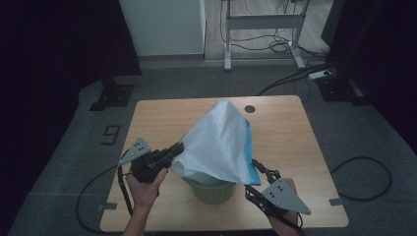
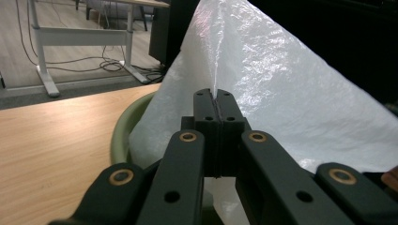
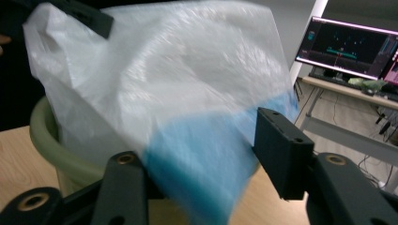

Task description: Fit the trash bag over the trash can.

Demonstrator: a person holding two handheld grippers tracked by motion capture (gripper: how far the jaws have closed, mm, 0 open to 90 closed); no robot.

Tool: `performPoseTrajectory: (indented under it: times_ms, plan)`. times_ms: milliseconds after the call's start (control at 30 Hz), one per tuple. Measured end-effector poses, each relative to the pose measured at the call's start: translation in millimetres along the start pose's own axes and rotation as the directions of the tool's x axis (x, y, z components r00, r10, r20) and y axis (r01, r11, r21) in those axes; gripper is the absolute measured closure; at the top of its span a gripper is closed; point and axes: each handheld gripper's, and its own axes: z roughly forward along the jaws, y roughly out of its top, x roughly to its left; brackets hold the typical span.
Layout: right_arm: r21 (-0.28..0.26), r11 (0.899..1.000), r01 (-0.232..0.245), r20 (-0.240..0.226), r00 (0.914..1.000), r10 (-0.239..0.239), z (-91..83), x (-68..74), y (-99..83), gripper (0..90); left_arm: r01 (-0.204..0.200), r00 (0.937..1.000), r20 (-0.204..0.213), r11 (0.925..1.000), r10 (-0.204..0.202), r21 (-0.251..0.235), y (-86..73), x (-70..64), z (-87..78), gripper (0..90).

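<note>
A white plastic bag (image 1: 221, 142) with a blue part stands up in a peak over a pale green bin (image 1: 214, 192) near the front of the wooden table (image 1: 162, 118). My left gripper (image 1: 177, 147) is shut on the bag's left edge. In the left gripper view the jaws (image 2: 216, 101) press together on the white film (image 2: 281, 93), with the bin's rim (image 2: 124, 131) beside them. My right gripper (image 1: 258, 167) is at the bag's blue right edge. In the right gripper view it (image 3: 211, 159) stands open, and the blue film (image 3: 197, 159) hangs between the jaws, hiding the left one.
A round cable hole (image 1: 250, 108) is in the table's far edge. A white desk frame (image 1: 263, 29) with cables stands behind, a black cable (image 1: 364, 177) loops on the floor at the right, and a lit monitor (image 3: 352, 47) stands on a side desk.
</note>
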Motion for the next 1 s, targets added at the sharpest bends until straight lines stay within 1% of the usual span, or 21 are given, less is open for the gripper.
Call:
performPoseTrajectory:
  times_ms: [33, 133, 267, 333, 367, 467, 600, 733, 833, 867, 933, 967, 1000]
  plan:
    - [0.004, 1.000, -0.007, 0.003, 1.0000, 0.007, 0.0, -0.3, -2.6, 52.8, 0.005, 1.0000, 0.002, 1.0000, -0.005, -0.001, -0.9, 1.4, -1.2, 89.4]
    - [0.013, 1.000, -0.023, 0.009, 0.9997, 0.023, 0.7, -4.1, -6.9, 66.0, 0.007, 1.0000, -0.001, 1.0000, -0.007, 0.007, -3.5, 4.1, -2.8, 89.4]
    - [0.001, 0.999, -0.032, 0.038, 0.9988, 0.032, 0.0, -9.1, -5.4, 81.3, 0.004, 0.9999, 0.016, 0.9997, -0.004, 0.023, -6.1, 5.0, -0.5, 89.3]
    - [-0.010, 0.999, -0.034, 0.051, 0.9981, 0.034, -1.3, -12.1, -3.1, 86.7, -0.003, 0.9997, 0.025, 0.9994, 0.002, 0.036, -7.6, 3.3, 3.0, 89.3]
    - [-0.017, 0.999, -0.033, 0.058, 0.9977, 0.034, -2.2, -13.6, -1.6, 87.7, -0.008, 0.9995, 0.030, 0.9990, 0.007, 0.044, -8.0, 2.2, 5.1, 89.3]
    - [-0.051, 0.998, -0.031, 0.097, 0.9946, 0.036, -7.9, -18.8, 5.2, 88.3, -0.017, 0.9988, 0.047, 0.9984, 0.015, 0.055, -7.6, -2.2, 12.9, 89.2]
    - [-0.104, 0.995, -0.014, 0.146, 0.9889, 0.029, -19.5, -28.6, 19.3, 88.5, -0.044, 0.9963, 0.077, 0.9967, 0.039, 0.069, -3.6, -13.3, 25.8, 88.7]
    - [-0.143, 0.990, -0.005, 0.172, 0.9847, 0.029, -29.8, -36.5, 31.9, 88.4, -0.062, 0.9932, 0.103, 0.9957, 0.055, 0.069, -0.3, -22.7, 35.8, 88.0]
    - [-0.169, 0.986, 0.002, 0.176, 0.9840, 0.028, -36.2, -39.9, 40.1, 88.5, -0.082, 0.9903, 0.119, 0.9931, 0.072, 0.084, 1.0, -28.7, 40.8, 85.8]
    - [-0.171, 0.985, 0.004, 0.171, 0.9849, 0.026, -36.5, -39.9, 41.2, 88.4, -0.092, 0.9891, 0.123, 0.9921, 0.081, 0.085, 1.1, -30.1, 41.2, 83.3]
    - [-0.171, 0.985, 0.005, 0.153, 0.9880, 0.022, -35.3, -38.7, 42.4, 88.4, -0.105, 0.9862, 0.137, 0.9915, 0.093, 0.077, 2.0, -31.2, 39.5, 75.4]
    - [-0.169, 0.986, 0.006, 0.137, 0.9904, 0.017, -33.5, -37.5, 42.2, 88.5, -0.106, 0.9851, 0.144, 0.9914, 0.094, 0.077, 3.2, -30.8, 37.5, 68.3]
    - [-0.163, 0.987, 0.009, 0.127, 0.9918, 0.012, -30.9, -35.7, 41.8, 88.4, -0.106, 0.9856, 0.140, 0.9917, 0.095, 0.073, 4.3, -30.6, 34.5, 60.8]
